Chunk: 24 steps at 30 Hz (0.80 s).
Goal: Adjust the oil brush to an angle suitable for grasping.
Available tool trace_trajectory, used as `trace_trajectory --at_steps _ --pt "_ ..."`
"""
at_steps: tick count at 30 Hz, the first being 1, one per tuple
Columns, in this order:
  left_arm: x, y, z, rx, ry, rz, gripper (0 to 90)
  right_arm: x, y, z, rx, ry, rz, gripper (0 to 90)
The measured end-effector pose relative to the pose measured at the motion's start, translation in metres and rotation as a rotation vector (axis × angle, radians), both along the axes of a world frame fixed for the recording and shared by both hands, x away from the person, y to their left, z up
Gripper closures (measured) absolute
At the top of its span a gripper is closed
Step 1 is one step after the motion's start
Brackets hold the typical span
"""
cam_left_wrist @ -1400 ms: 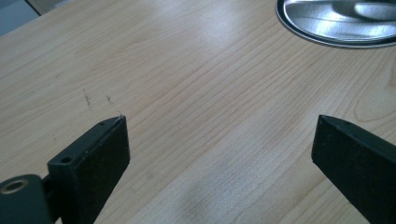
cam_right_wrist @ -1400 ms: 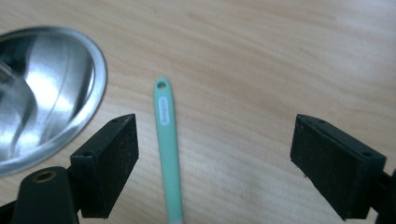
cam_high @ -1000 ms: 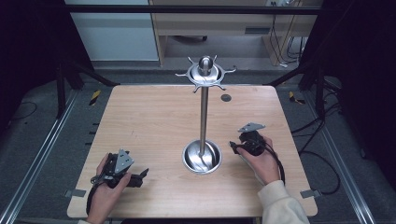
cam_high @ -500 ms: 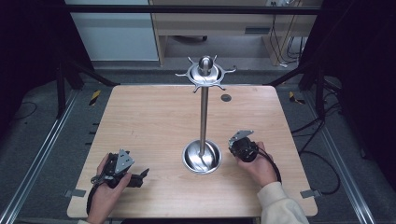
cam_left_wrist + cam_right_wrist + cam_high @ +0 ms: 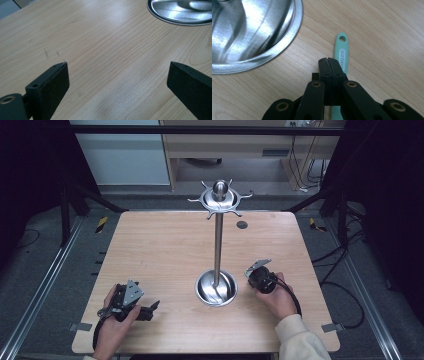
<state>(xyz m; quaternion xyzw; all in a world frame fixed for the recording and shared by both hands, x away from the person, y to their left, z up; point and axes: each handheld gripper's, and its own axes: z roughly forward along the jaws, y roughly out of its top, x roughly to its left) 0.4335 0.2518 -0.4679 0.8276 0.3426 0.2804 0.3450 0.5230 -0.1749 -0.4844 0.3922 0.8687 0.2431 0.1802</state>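
Observation:
A polished metal stand [image 5: 218, 245] rises from a round base [image 5: 216, 289] at the table's middle, and a ring of hooks [image 5: 219, 199] crowns it. My right gripper [image 5: 256, 280] sits just right of the base, tilted down at the table. In the right gripper view its jaws [image 5: 328, 60] are shut, pads together, and a mint-green handle [image 5: 343, 53] with a hanging hole lies on the wood under and beside them. Whether the jaws pinch it I cannot tell. My left gripper [image 5: 150, 309] rests low at the front left, open [image 5: 117, 75] over bare wood.
The wooden table [image 5: 160, 245] has a small dark round spot [image 5: 242, 224] behind the stand. The stand's base rim shows in the left gripper view [image 5: 180, 12] and the right gripper view [image 5: 249, 32]. Metal rails and cables run along the floor on both sides.
My right hand has shifted a little left and down toward the stand's base. The left hand has stayed where it was.

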Motion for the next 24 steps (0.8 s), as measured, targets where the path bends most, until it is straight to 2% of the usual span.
trace_trajectory --at_steps 3,5,7,11,13,16,18,19,20,22,23,24 --pt "0.0 0.0 0.0 -0.001 0.001 -0.001 3.9 0.001 -0.001 0.0 -0.018 -0.008 -0.016 90.0" --pt "0.0 0.0 0.0 0.001 0.001 -0.002 3.9 0.002 -0.004 0.0 -0.031 -0.006 -0.063 90.0" --pt "0.0 0.0 0.0 -0.001 0.0 0.0 3.8 0.003 -0.007 0.001 -0.033 -0.006 -0.072 90.0" --pt "0.0 0.0 0.0 -0.003 -0.001 -0.001 3.9 0.003 -0.012 0.005 0.015 0.001 -0.086 89.6" --pt "0.0 0.001 0.0 0.002 0.0 0.0 3.8 0.0 -0.013 0.017 0.052 -0.005 -0.105 86.4" --pt "0.0 0.001 0.0 -0.005 -0.002 0.001 3.8 -0.003 -0.015 0.026 0.052 -0.006 -0.128 83.5" --pt "0.0 0.001 0.0 -0.005 -0.001 -0.001 3.9 -0.006 -0.018 0.033 0.065 0.01 -0.149 78.3" --pt "0.0 0.0 0.0 -0.004 -0.001 -0.002 3.8 -0.008 -0.021 0.037 0.06 0.049 -0.162 73.2" --pt "0.0 0.0 0.0 -0.004 -0.001 -0.002 3.9 -0.008 -0.021 0.037 0.06 0.049 -0.162 73.2" --pt "0.0 0.0 0.0 -0.005 -0.002 -0.002 3.8 -0.01 -0.027 0.039 0.042 0.096 -0.18 66.5" --pt "0.0 0.0 0.0 -0.005 -0.002 -0.002 3.9 -0.01 -0.027 0.039 0.042 0.096 -0.18 66.5" --pt "0.0 0.0 0.0 -0.004 0.0 -0.002 3.9 -0.01 -0.03 0.039 0.032 0.131 -0.194 63.1"
